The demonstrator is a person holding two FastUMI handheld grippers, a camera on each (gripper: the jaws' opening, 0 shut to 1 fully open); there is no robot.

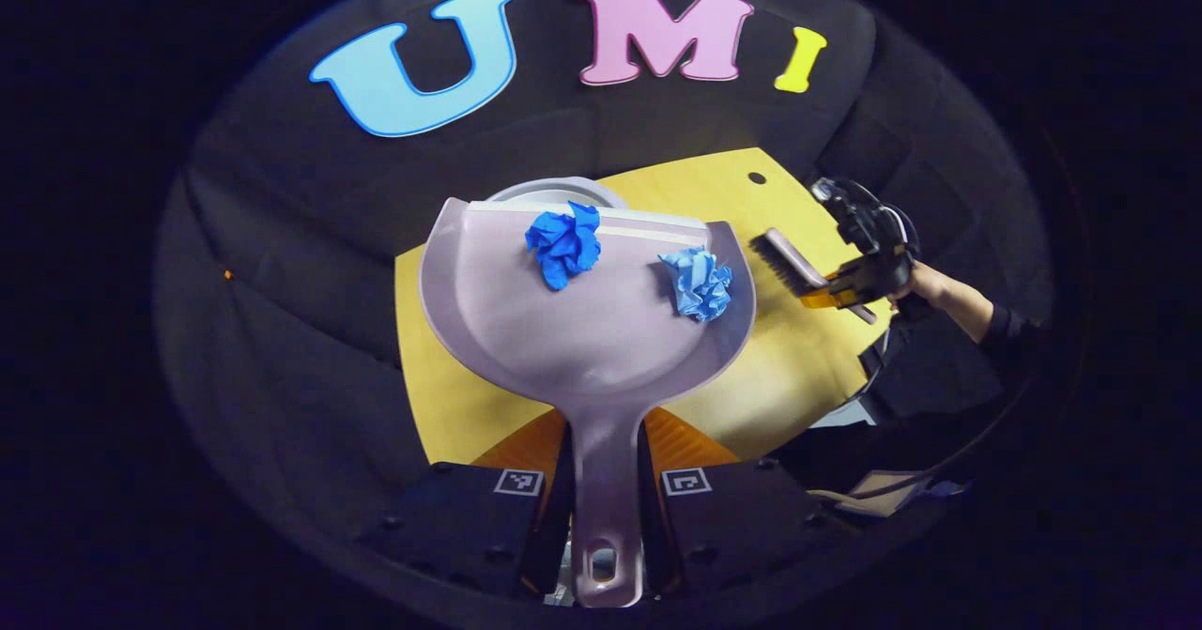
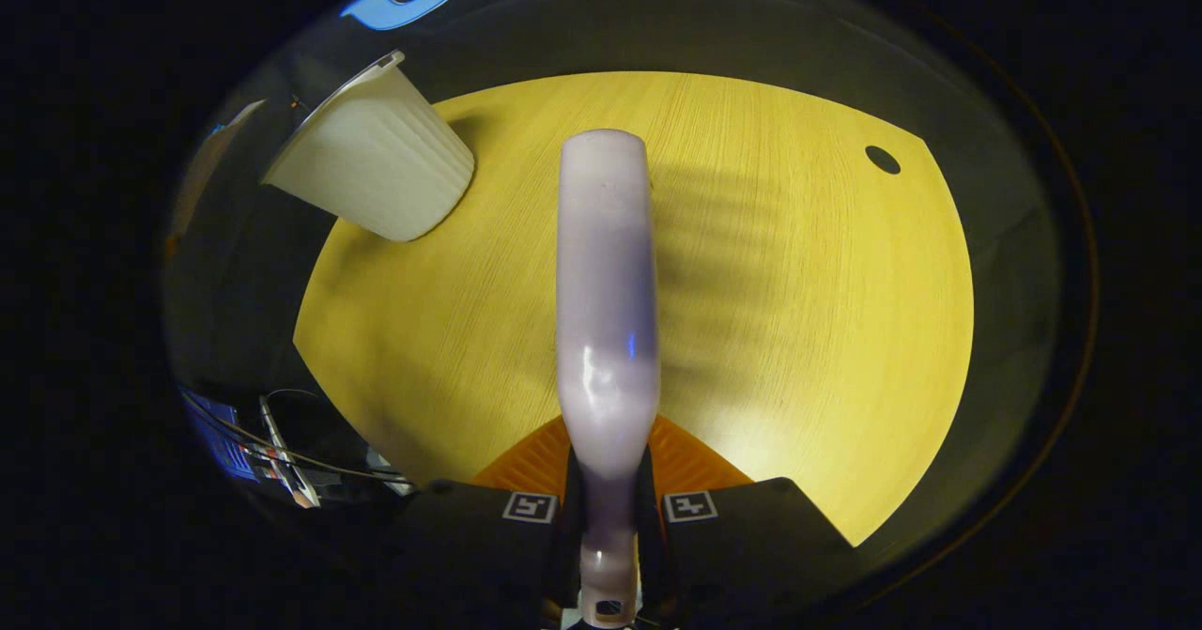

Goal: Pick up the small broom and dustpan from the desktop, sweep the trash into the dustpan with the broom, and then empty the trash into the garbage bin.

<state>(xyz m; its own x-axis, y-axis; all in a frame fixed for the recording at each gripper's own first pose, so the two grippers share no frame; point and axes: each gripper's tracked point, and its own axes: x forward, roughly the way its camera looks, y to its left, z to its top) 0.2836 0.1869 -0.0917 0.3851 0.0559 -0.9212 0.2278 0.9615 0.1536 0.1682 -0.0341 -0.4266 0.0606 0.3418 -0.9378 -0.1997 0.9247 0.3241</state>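
Observation:
My left gripper (image 1: 606,461) is shut on the handle of the lilac dustpan (image 1: 582,330), held up over the yellow table's left part. Two crumpled blue paper balls (image 1: 565,243) (image 1: 699,283) lie in the pan near its front lip. Just beyond that lip peeks the white garbage bin's rim (image 1: 556,189). The same bin (image 2: 380,165) stands at the table's far left corner in the right gripper view. My right gripper (image 2: 608,480) is shut on the lilac broom handle (image 2: 606,301), held above the table. In the left gripper view that gripper (image 1: 850,283) holds the broom, bristles (image 1: 779,264) pointing at the pan.
The yellow wooden table (image 2: 798,330) has a small dark hole (image 2: 882,159) near its far right corner. Cables and gear (image 2: 282,461) lie off the table's left edge. A person's forearm and dark sleeve (image 1: 977,315) reach in from the right.

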